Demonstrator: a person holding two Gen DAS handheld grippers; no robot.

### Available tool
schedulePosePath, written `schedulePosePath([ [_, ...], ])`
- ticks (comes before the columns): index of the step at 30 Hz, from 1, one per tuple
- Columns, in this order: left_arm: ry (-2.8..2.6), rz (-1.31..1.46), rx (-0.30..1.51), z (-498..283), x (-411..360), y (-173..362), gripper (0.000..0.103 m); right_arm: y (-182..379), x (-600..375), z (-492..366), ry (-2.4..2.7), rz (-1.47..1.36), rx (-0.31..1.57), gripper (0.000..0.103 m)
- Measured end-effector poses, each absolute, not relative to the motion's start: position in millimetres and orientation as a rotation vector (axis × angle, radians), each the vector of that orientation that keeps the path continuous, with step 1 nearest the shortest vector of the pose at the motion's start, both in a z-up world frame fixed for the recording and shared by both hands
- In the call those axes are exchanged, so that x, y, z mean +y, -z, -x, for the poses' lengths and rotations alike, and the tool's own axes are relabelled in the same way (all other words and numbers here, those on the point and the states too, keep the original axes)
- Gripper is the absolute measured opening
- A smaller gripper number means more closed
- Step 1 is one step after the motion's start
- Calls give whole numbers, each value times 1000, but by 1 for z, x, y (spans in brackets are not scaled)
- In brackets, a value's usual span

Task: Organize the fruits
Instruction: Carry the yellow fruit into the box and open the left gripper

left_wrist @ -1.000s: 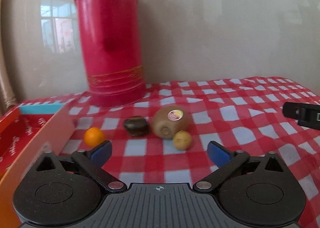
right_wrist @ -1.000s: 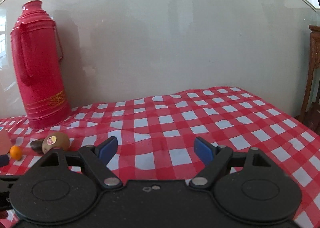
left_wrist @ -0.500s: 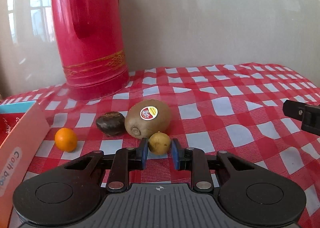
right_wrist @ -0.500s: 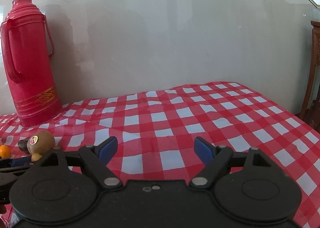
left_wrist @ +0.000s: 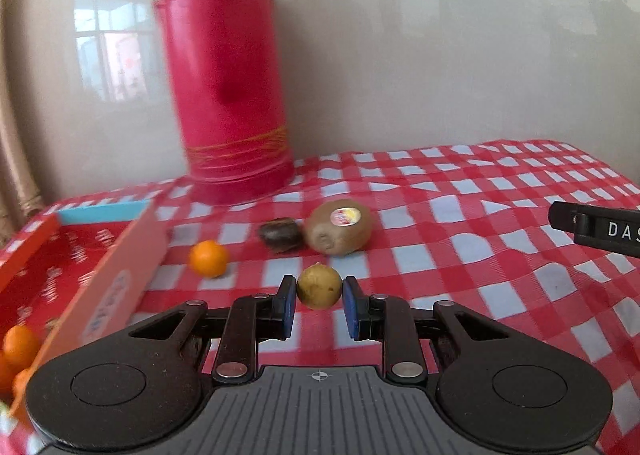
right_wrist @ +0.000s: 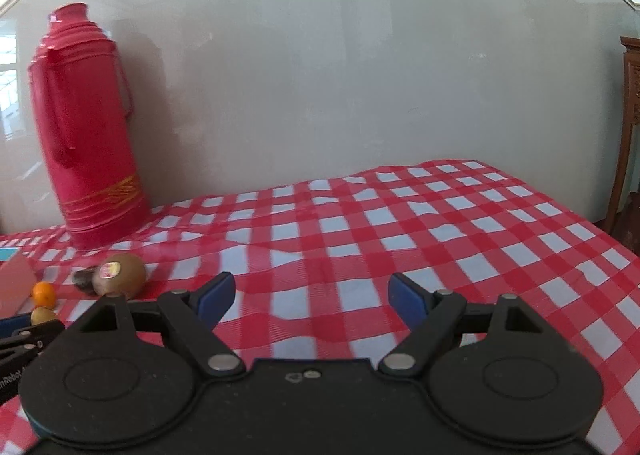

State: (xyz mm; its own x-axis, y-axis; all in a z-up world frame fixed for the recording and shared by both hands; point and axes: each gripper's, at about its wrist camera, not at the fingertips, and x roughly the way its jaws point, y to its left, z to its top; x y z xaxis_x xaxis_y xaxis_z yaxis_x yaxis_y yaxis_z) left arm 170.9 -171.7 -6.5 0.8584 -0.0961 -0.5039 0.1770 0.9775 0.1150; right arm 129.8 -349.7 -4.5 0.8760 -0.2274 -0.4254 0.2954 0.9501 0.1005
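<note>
Lifted since half a second ago, the small yellow-green fruit (left_wrist: 319, 287) now sits clear of the tablecloth (left_wrist: 460, 255), pinched between the left gripper's (left_wrist: 319, 305) blue pads. Beyond it lie the kiwi (left_wrist: 339, 227), a dark fruit (left_wrist: 281, 235) and an orange (left_wrist: 208, 258) beside the box (left_wrist: 120, 275). Behind stands a red thermos (left_wrist: 228, 95). The right gripper (right_wrist: 310, 295) is spread wide, holding nothing.

1. Red vacuum flask (left_wrist: 228, 95): stands upright at the far edge of the table, against the wall; gold bands run around its lower body.
2. Red-and-white checked tablecloth (right_wrist: 440, 239): covers the table surface, with creases across the middle.
3. Wall (right_wrist: 340, 75): pale and glossy, directly behind the table's far edge.
4. Wooden furniture (right_wrist: 630, 115): stands beyond the table's right edge.
</note>
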Motion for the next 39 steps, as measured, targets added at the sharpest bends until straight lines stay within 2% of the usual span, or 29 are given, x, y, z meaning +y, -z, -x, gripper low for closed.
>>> schedulePosePath([
  [13,-19,-103,444,-134,-78,-21,25,0,-301,-120,182,-127,425,77],
  [22,-165,-50,440,-140,-9,-18,25,2,-267,-125,129,-99,433,77],
  [29,-257,-48,476,-146,16,-6,26,3,-246,-130,89,-85,441,77],
  [30,-251,-43,481,-146,19,-6,30,3,-244,-131,83,-84,441,77],
  [31,-250,-41,480,-144,21,-5,49,3,-241,-132,79,-83,440,77],
  [32,-258,-47,474,-143,21,-4,64,3,-238,-132,74,-79,439,77],
  [33,-271,-58,459,-141,22,-4,90,3,-235,-133,68,-74,439,77],
  [34,-284,-68,439,-136,22,-4,100,3,-232,-134,63,-68,439,77],
  [39,-290,-65,424,-135,29,-4,101,5,-222,-140,47,-44,444,77],
])
